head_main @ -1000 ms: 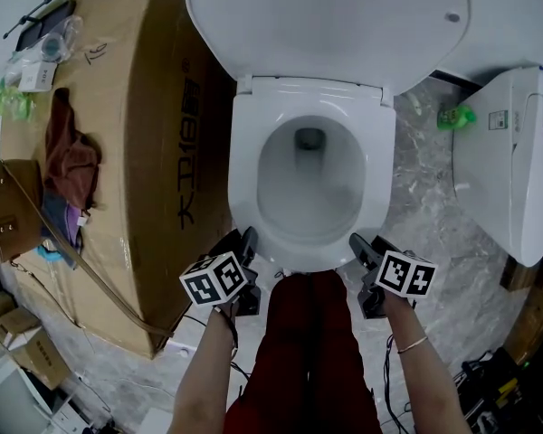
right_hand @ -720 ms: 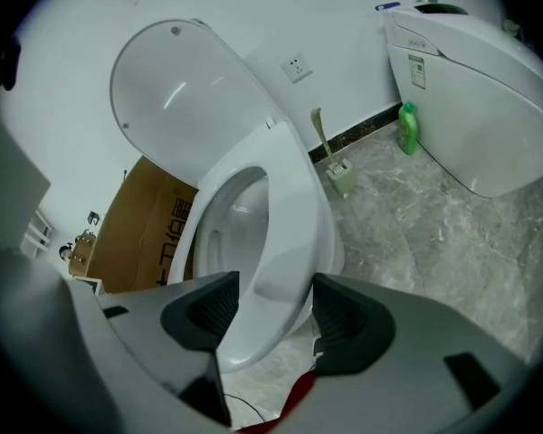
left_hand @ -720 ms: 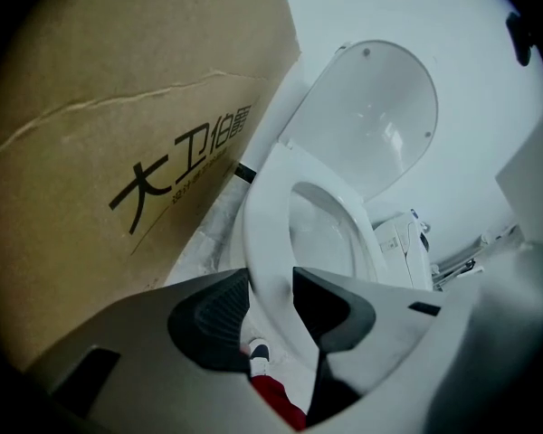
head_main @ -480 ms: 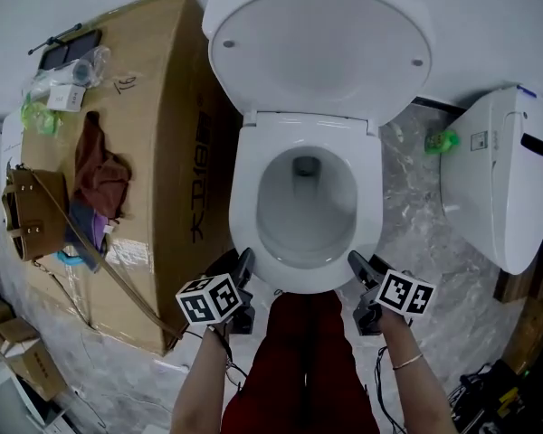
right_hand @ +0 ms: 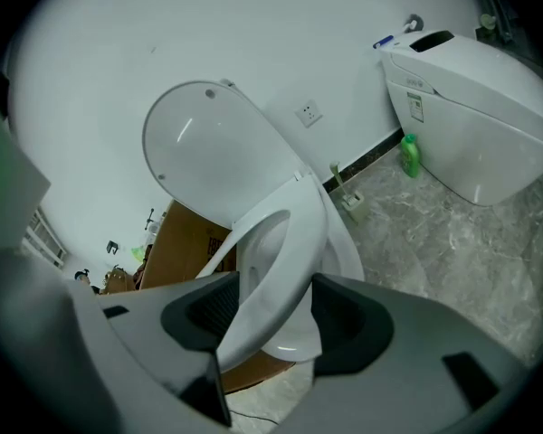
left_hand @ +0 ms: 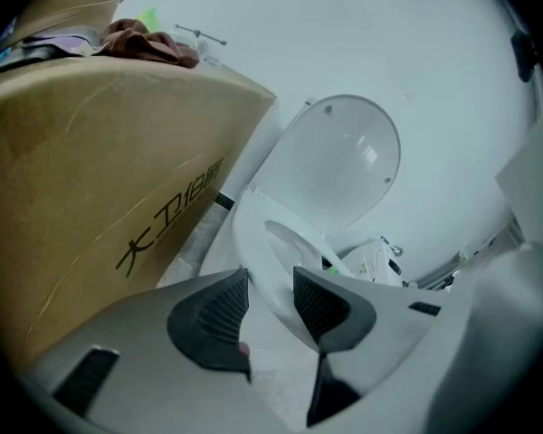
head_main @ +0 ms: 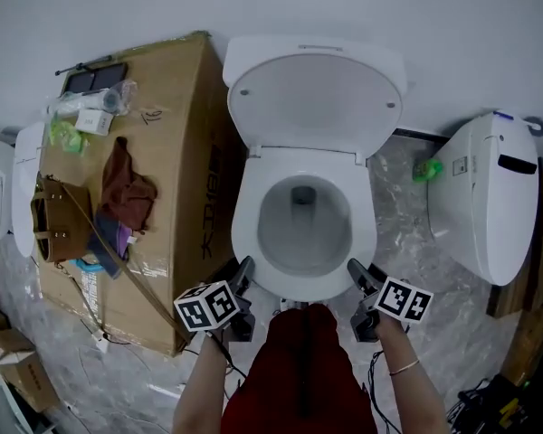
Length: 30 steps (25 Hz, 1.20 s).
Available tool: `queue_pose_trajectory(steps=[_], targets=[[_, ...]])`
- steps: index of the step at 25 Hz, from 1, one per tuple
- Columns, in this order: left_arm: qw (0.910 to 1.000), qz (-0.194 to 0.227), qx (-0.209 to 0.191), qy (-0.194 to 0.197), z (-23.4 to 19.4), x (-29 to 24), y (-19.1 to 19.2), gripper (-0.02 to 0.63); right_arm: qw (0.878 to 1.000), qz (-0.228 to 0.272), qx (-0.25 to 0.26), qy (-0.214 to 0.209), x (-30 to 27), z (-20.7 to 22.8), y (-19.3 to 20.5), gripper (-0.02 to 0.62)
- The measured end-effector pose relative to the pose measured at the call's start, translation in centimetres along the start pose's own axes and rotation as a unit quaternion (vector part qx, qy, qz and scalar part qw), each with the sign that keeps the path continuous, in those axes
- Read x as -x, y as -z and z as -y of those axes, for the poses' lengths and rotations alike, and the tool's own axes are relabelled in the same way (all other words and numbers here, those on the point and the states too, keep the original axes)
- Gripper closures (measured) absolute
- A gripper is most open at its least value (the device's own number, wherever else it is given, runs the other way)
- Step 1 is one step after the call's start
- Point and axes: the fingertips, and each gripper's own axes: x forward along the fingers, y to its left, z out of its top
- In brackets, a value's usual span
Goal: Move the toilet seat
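Note:
The white toilet seat (head_main: 244, 224) rings the bowl, with its lid (head_main: 317, 98) raised against the wall behind it. My left gripper (head_main: 244, 271) is at the seat's front left corner. In the left gripper view the seat's rim (left_hand: 253, 233) runs between the dark pads of the left gripper (left_hand: 271, 287). My right gripper (head_main: 355, 271) is at the front right corner. In the right gripper view the seat (right_hand: 290, 233) fills the gap between the pads of the right gripper (right_hand: 273, 310) and stands a little off the bowl rim. Both grippers are shut on the seat.
A big cardboard box (head_main: 163, 152) stands tight against the toilet's left side, with clothes, a brown bag and small items on top. A second white toilet (head_main: 484, 197) stands at the right, a green bottle (head_main: 425, 170) beside it. Red-trousered legs (head_main: 299, 369) stand at the bowl's front.
The head view has pulled back, so the toilet looks smaller and more wall shows. Both grippers stay at the seat's front corners, their jaws unchanged.

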Motion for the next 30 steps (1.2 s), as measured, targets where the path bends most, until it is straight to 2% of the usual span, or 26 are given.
queue_pose_trajectory(steps=[6,11,21,30], targets=[[0.9997,0.014,-0.003,0.018,2.1,1.2,-2.6,0.442,1.000,0.020,0.006,-0.010,1.4,-2.1,-2.2,0.336],[0.9985,0.035,0.013,0.039,3.8,1.9,-5.4,0.431,0.999,0.037,0.012,-0.022,2.3,-4.0,-4.5,0.336],[0.9954,0.064,0.035,0.062,6.7,2.8,-9.8,0.413,0.995,0.076,-0.035,-0.060,3.8,-7.1,-8.7,0.334],[0.9917,0.087,0.068,0.066,8.2,2.9,-13.0,0.410,0.990,0.099,-0.074,-0.066,4.3,-8.8,-11.7,0.331]])
